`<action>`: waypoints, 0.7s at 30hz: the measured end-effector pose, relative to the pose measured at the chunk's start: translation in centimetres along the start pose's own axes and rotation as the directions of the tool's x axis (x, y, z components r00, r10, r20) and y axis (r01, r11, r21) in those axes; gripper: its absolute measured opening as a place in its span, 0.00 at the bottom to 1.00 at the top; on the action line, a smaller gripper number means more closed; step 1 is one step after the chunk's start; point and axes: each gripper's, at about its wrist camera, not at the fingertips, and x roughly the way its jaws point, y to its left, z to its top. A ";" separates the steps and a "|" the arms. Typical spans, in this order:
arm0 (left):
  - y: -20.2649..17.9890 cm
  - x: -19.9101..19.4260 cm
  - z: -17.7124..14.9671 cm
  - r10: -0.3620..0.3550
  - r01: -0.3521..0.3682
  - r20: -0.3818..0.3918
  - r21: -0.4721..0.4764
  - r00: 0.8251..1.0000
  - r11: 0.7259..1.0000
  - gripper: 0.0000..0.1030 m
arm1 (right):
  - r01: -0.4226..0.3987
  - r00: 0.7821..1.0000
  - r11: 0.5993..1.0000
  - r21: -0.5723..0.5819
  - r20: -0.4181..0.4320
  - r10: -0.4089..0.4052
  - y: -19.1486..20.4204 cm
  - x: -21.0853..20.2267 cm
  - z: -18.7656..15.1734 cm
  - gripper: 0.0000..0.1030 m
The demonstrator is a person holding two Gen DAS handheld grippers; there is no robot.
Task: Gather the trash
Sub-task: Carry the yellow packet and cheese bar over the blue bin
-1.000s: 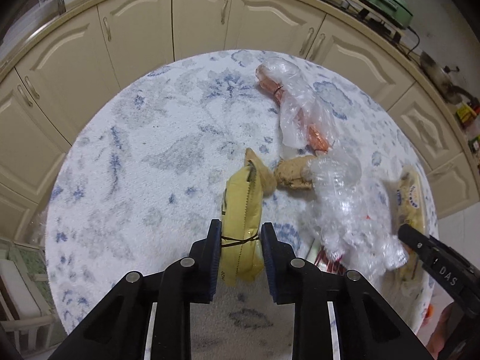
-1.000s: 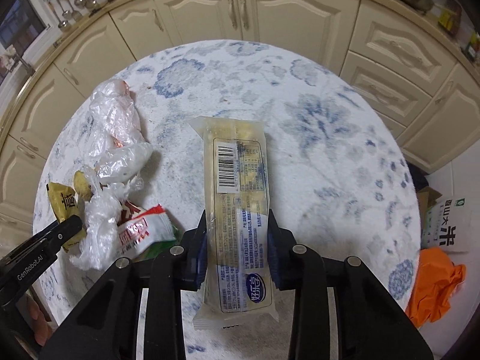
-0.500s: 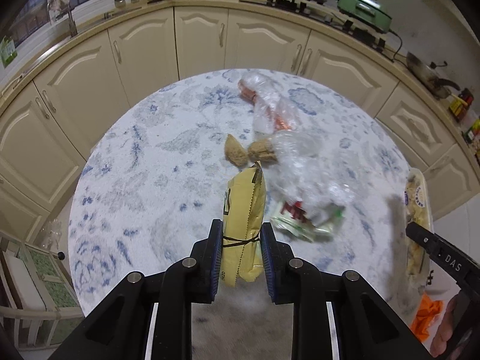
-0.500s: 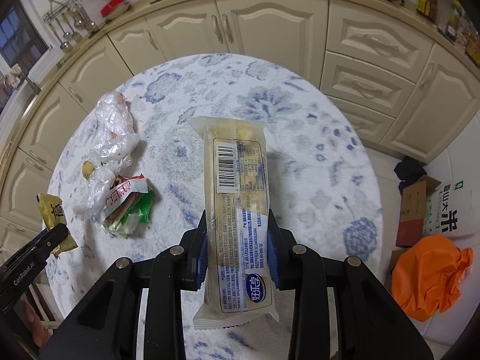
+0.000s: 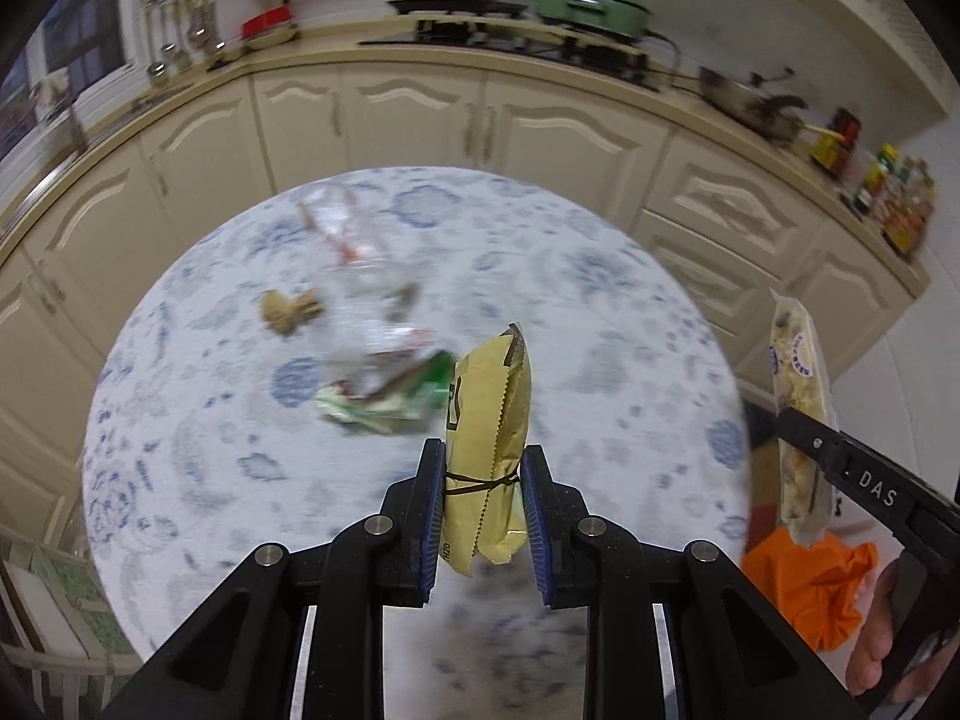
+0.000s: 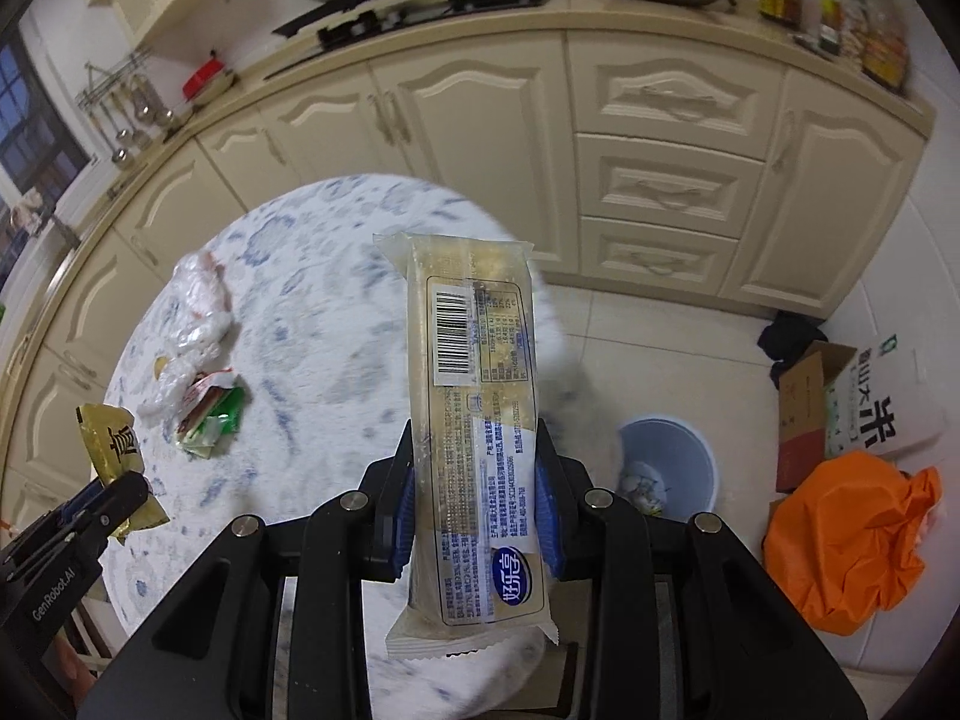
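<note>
Holding yellow packet [image 5: 487, 420] | L gripper [image 5: 483, 507] | table litter [image 5: 384, 387] blurred

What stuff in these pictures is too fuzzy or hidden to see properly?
- Trash pile on the table: motion-blurred in the left wrist view, so its wrappers cannot be told apart.
- Bin on the floor: partly behind the right gripper in the right wrist view; its contents are too small to name.
- Yellow packet: its print is mostly covered by the left gripper.
- Long wrapper: small print unreadable.
</note>
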 end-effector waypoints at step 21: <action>-23.2 7.8 -1.3 -0.178 0.228 -0.169 0.346 0.969 0.910 0.20 | 0.239 0.971 0.910 0.339 -0.057 -0.234 -22.0 -3.1 -3.4 0.32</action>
